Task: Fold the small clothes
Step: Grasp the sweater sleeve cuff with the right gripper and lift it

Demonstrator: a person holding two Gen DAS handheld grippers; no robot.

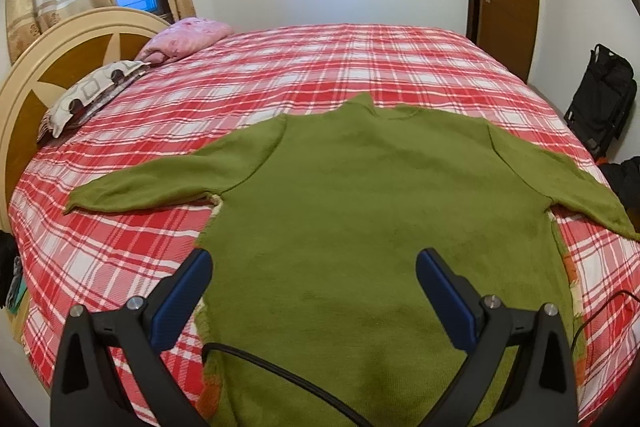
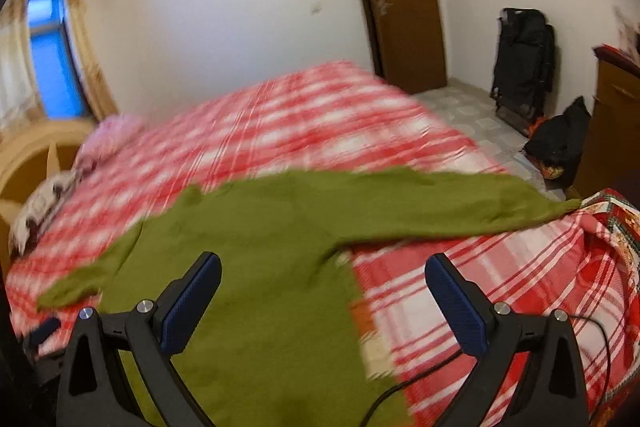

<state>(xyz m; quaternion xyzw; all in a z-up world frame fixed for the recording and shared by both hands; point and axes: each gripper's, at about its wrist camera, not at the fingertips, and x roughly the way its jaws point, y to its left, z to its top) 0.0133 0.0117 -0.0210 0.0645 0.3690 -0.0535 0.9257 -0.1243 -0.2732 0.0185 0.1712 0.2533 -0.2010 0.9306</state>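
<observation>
A green knit sweater point(image 1: 360, 195) lies flat on the red plaid bedspread point(image 1: 280, 67), collar away from me and both sleeves spread out to the sides. My left gripper point(image 1: 314, 263) is open and empty above the sweater's lower body, nearer its left edge. The sweater also shows in the blurred right wrist view point(image 2: 260, 247). My right gripper point(image 2: 322, 267) is open and empty above the sweater's right side edge, below the right sleeve point(image 2: 460, 203).
Pillows point(image 1: 92, 95) and a pink folded blanket point(image 1: 188, 37) lie by the headboard point(image 1: 48, 67) at left. A black cable point(image 1: 288, 379) crosses the sweater's hem. Black bags point(image 2: 524, 63) and a wooden cabinet point(image 2: 612, 123) stand on the floor right of the bed.
</observation>
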